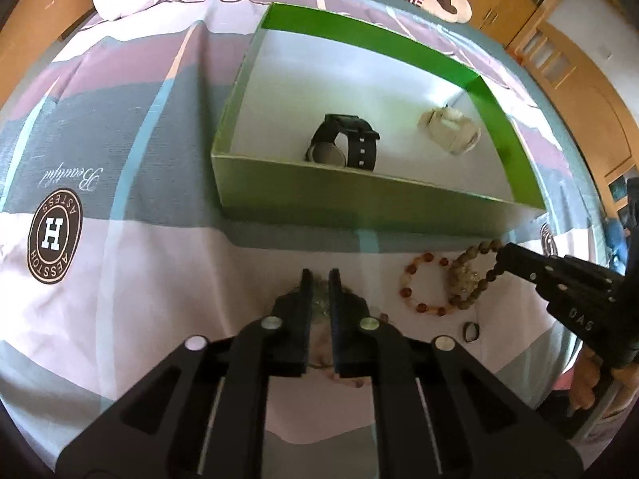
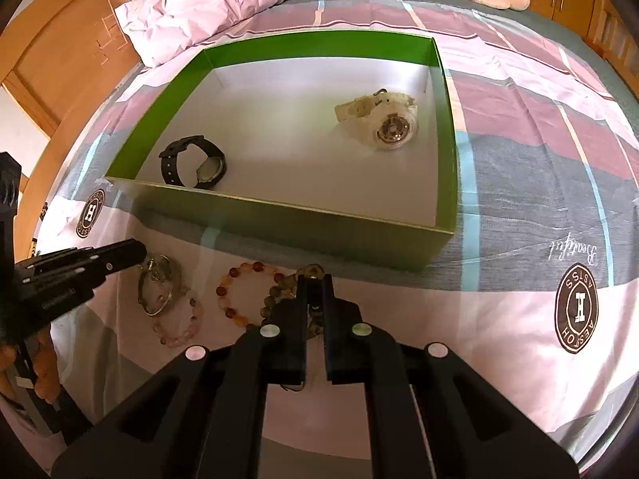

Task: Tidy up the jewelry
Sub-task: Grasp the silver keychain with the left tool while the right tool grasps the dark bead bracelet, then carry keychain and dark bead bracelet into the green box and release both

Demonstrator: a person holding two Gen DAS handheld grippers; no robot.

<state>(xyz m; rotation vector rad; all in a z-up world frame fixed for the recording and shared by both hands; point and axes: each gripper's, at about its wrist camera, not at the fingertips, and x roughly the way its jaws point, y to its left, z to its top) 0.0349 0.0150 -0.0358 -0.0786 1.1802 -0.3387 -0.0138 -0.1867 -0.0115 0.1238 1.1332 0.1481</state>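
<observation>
1. Bed (image 1: 120, 263): covered by a striped sheet in pink, grey and white with round brown logos; a crumpled pillow (image 2: 207, 4) lies at the far end.
2. Green box (image 1: 359, 195): open, white floor, resting on the bed. Inside, a black watch (image 1: 345, 147) near the front wall and a white watch (image 2: 379, 119) toward the far right corner, well apart.
3. Left tongs (image 1: 320, 279): lowered over a glassy bracelet (image 2: 157, 287) in front of the box; narrow gap between the fingers; whether they grip it cannot be told.
4. Right tongs (image 2: 315, 283): nearly closed on a brown bead bracelet (image 1: 475, 275), beads showing between the fingers.
5. Amber bead bracelet (image 2: 247, 291): flat on the sheet between the two tongs.
6. Pale pink bead bracelet (image 2: 179, 327): just beside the glassy one.
7. Small dark ring (image 1: 471, 332): on the sheet, nearer the camera than the amber bracelet.
</observation>
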